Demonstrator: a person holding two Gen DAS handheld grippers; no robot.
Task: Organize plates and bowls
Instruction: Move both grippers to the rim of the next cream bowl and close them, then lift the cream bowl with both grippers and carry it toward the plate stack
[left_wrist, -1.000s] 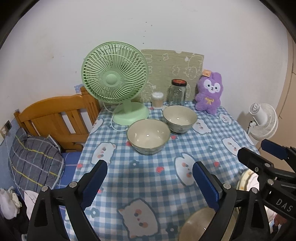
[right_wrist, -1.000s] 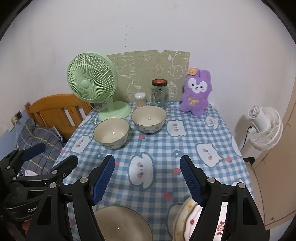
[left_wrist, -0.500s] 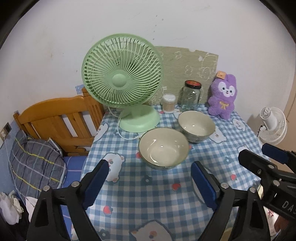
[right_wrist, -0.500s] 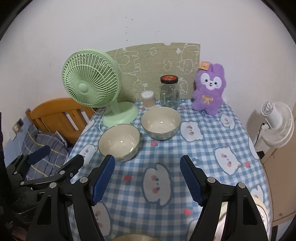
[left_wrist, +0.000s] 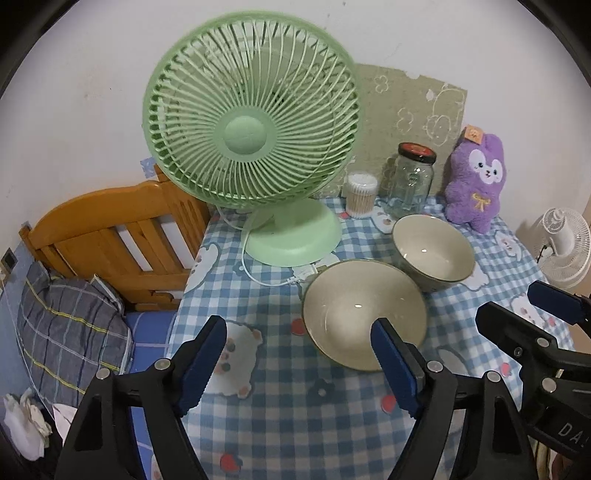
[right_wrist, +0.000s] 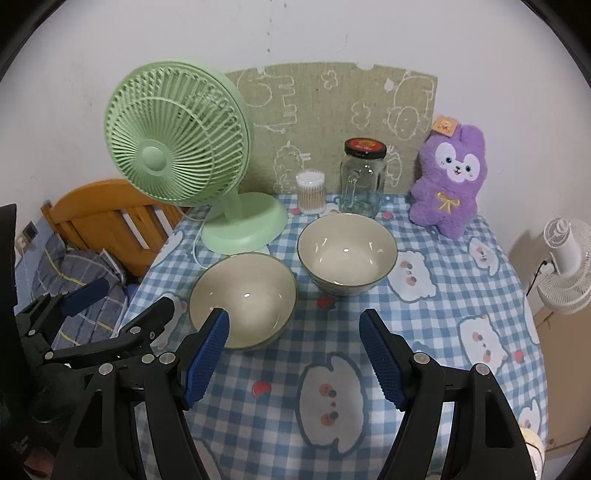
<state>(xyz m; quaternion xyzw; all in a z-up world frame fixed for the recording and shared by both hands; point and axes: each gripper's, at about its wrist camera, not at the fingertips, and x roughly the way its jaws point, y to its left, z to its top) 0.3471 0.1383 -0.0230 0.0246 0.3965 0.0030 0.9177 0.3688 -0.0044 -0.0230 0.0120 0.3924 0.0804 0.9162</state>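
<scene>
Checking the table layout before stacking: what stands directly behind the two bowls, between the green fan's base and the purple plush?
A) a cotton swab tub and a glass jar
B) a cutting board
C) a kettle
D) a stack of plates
A: the cotton swab tub and glass jar stand side by side behind the two bowls.

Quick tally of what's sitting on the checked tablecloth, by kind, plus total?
Bowls: 2, near bowl and far bowl
Green fan: 1
Glass jar: 1
Cotton swab tub: 1
Purple plush toy: 1
Total: 6
</scene>
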